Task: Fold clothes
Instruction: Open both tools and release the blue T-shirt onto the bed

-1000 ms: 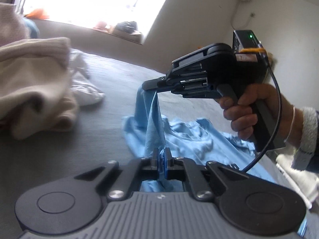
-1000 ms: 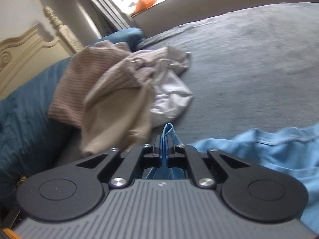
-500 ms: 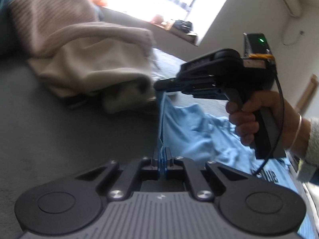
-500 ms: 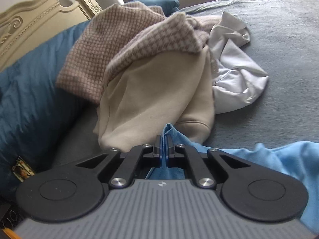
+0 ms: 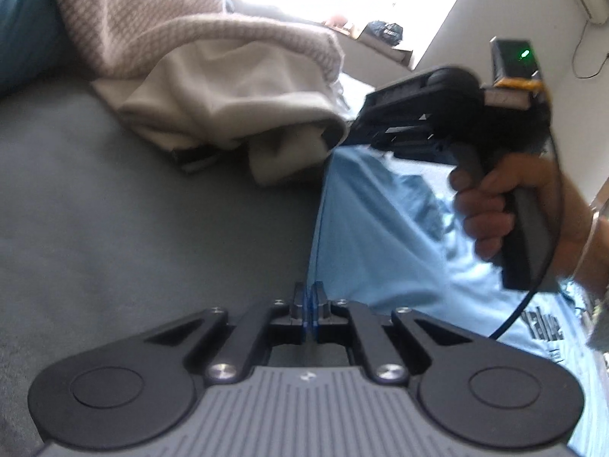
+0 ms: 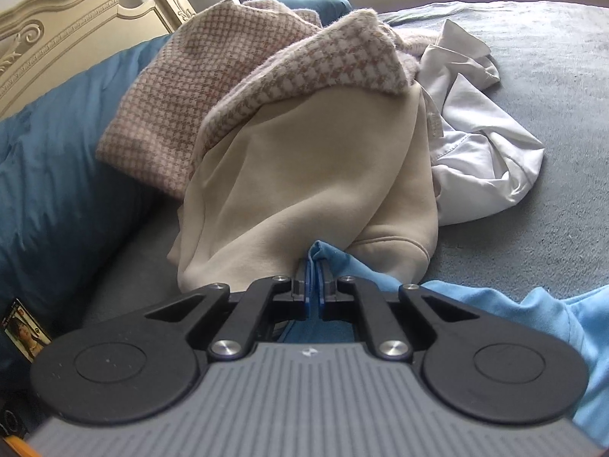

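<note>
A light blue T-shirt (image 5: 384,236) with dark print lies on the grey bed cover, its edge pulled taut between both grippers. My left gripper (image 5: 309,294) is shut on that edge. In the left wrist view the right gripper (image 5: 344,141), held by a hand (image 5: 491,205), reaches to the far end of the same edge, tips against the beige garment. In the right wrist view my right gripper (image 6: 313,272) is shut on a blue corner of the T-shirt (image 6: 495,312), close to the clothes pile.
A pile of clothes sits just beyond: a beige sweatshirt (image 6: 312,175), a pink houndstooth garment (image 6: 236,83) and a white shirt (image 6: 483,160). A blue duvet (image 6: 57,175) and a cream headboard (image 6: 49,42) lie left. Grey bed cover (image 5: 133,236) spreads around.
Both grippers have carried the T-shirt edge toward the clothes pile, stretching it straight. The pile now looms closer in both views. Both stay shut on the fabric.
</note>
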The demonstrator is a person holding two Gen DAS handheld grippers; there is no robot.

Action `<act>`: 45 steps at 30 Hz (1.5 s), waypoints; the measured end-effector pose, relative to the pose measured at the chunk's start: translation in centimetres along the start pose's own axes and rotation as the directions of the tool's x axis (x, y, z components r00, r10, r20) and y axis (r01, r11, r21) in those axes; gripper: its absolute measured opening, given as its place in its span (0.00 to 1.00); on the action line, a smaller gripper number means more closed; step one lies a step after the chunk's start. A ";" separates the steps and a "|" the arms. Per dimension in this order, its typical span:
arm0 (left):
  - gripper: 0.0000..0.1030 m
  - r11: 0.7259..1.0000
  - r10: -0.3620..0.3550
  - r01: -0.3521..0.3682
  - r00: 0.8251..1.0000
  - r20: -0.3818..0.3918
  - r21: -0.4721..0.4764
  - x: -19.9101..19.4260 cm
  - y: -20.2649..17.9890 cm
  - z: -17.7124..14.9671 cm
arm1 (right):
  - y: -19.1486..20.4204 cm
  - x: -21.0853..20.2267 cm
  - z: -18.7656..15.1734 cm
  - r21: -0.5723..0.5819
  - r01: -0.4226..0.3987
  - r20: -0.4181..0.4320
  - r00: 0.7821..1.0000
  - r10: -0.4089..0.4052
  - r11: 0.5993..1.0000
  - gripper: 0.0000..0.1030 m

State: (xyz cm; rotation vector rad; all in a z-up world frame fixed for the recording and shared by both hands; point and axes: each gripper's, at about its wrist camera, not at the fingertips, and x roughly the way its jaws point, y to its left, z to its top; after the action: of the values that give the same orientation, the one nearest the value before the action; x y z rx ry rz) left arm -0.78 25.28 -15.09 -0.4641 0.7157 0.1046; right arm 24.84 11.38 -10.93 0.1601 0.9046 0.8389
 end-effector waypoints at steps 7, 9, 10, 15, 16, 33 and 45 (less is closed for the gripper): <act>0.03 0.998 0.032 -0.032 0.999 0.004 0.057 -0.5 -0.1 -0.3 | -1.9 -5.3 2.3 0.109 -0.130 0.168 0.980 0.110 0.986 0.37; 0.10 0.997 0.039 -0.041 0.999 0.027 0.066 -1.1 -0.1 -0.1 | -3.0 -8.1 3.2 0.141 -0.155 0.214 0.969 0.123 0.978 0.38; 0.12 0.996 0.042 -0.045 0.998 0.039 0.070 -1.4 -0.1 0.0 | -3.7 -9.7 3.6 0.151 -0.158 0.230 0.966 0.120 0.976 0.38; 0.19 0.993 0.002 -0.016 0.993 0.120 0.114 -1.9 -1.5 1.4 | -7.1 -16.9 4.9 0.171 -0.017 0.214 0.977 -0.020 0.985 0.38; 0.20 0.992 -0.023 0.008 0.993 0.119 0.129 -1.3 -2.2 1.8 | -7.8 -18.1 5.0 0.174 0.028 0.199 0.978 -0.063 0.984 0.38; 0.24 0.952 0.116 -0.140 0.988 0.103 0.271 7.9 -7.4 2.9 | -13.7 -6.5 -0.1 0.052 0.259 -0.154 0.956 -0.248 0.965 0.12; 0.24 0.947 0.158 -0.183 0.981 0.114 0.264 7.7 -7.4 3.0 | -22.2 -15.0 2.6 0.355 0.259 -0.045 0.964 -0.261 0.898 0.11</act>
State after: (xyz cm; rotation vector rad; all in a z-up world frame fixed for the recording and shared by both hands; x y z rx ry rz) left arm 8.71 19.50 -15.41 -0.1310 0.6673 0.1863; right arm 34.58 -13.71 -9.98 0.3503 1.0446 0.4177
